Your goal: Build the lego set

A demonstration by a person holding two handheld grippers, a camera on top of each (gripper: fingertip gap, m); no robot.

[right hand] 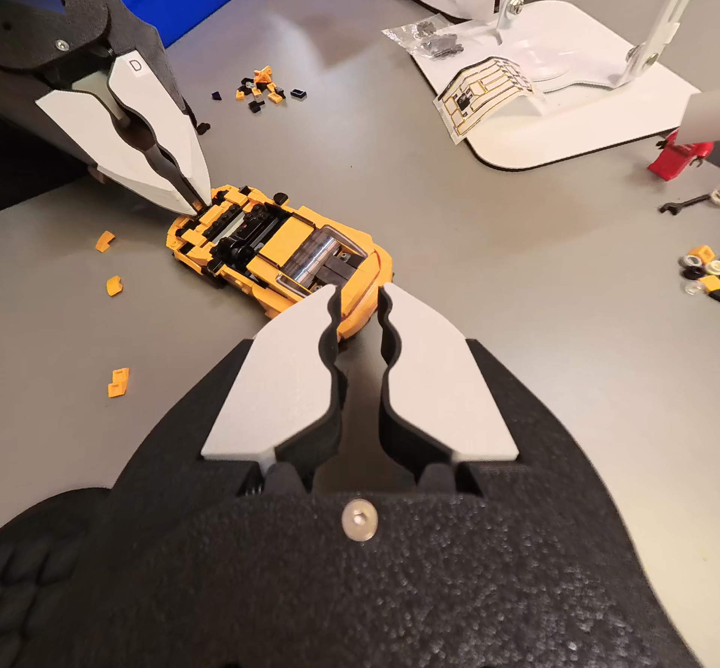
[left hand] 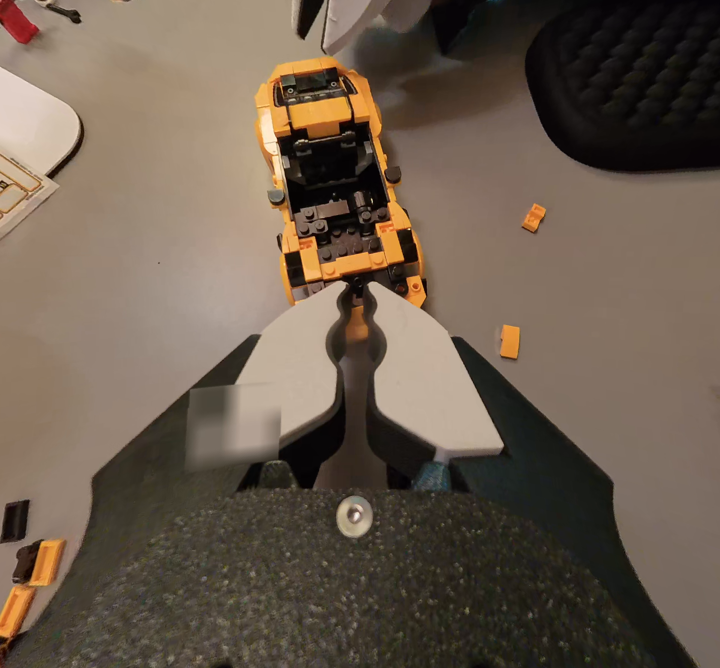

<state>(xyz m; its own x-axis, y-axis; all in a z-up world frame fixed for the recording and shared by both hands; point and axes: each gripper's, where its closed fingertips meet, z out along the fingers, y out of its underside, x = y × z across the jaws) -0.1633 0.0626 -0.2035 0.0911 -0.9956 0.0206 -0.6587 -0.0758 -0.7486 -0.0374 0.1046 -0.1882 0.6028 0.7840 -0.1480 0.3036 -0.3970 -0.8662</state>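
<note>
Yellow lego car [right hand: 272, 256] sits mid-table; left gripper [left hand: 355, 291] is pinched narrow on its near end, right gripper [right hand: 358, 291] hovers part-open, empty. Next probably grabbing a loose orange piece [left hand: 509, 341]

Left gripper [left hand: 355, 287] nearly closed at the near end of an orange-and-black lego car [left hand: 335, 182] on a grey table [left hand: 156, 279]; two loose orange bricks [left hand: 509, 341] lying right.
</note>
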